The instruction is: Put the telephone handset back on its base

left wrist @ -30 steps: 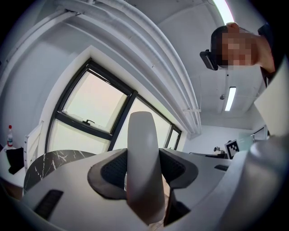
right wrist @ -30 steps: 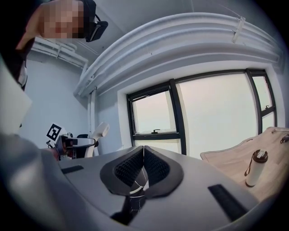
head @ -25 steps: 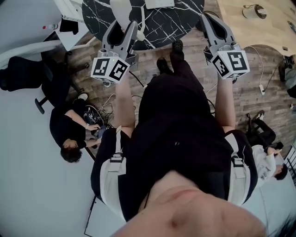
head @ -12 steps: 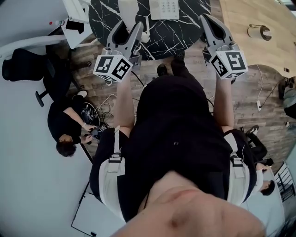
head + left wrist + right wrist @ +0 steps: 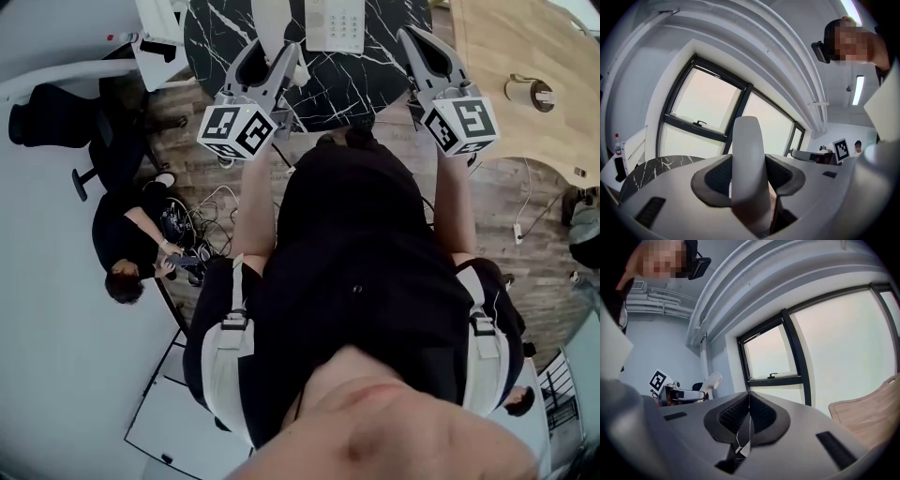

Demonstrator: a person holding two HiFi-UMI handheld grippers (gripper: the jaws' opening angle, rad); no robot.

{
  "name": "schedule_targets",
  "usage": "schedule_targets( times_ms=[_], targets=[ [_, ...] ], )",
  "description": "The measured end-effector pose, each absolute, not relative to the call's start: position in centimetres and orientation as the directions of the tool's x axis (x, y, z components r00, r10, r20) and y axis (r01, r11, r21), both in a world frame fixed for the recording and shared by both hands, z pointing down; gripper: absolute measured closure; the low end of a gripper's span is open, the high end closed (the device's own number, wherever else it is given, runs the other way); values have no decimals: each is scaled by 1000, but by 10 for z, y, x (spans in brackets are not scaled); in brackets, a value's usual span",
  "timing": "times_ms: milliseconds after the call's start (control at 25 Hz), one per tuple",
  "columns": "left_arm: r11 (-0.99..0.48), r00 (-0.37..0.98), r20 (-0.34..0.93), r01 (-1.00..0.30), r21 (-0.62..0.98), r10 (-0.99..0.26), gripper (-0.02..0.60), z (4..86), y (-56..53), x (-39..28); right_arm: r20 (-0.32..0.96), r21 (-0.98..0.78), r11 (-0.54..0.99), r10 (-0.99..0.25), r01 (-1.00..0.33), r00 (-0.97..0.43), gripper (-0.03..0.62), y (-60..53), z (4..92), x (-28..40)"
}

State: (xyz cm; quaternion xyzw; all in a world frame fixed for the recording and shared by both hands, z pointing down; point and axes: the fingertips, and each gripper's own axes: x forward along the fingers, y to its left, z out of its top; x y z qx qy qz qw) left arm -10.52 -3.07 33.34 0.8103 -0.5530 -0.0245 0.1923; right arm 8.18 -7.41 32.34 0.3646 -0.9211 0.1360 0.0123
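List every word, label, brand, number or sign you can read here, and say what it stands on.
Nothing reads as text in any view.
Telephone base: the keypad shows, but its print is too small to read.
Handset: no print shows.
Cube on the left gripper and cube on the right gripper: black-and-white square markers, which are patterns, not letters.

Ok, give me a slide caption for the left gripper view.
White telephone handset clamped in the left tongs, pointing up at a dark-framed window.
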Motion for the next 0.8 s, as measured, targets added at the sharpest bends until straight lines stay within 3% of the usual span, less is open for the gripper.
schedule_targets(
  times_ms=[800],
  targets=[
    [-212,325,318,-916,342,-891,356,389,-62,-106,188,-296,729,-589,-617,-786,563,-107,360,63]
  ],
)
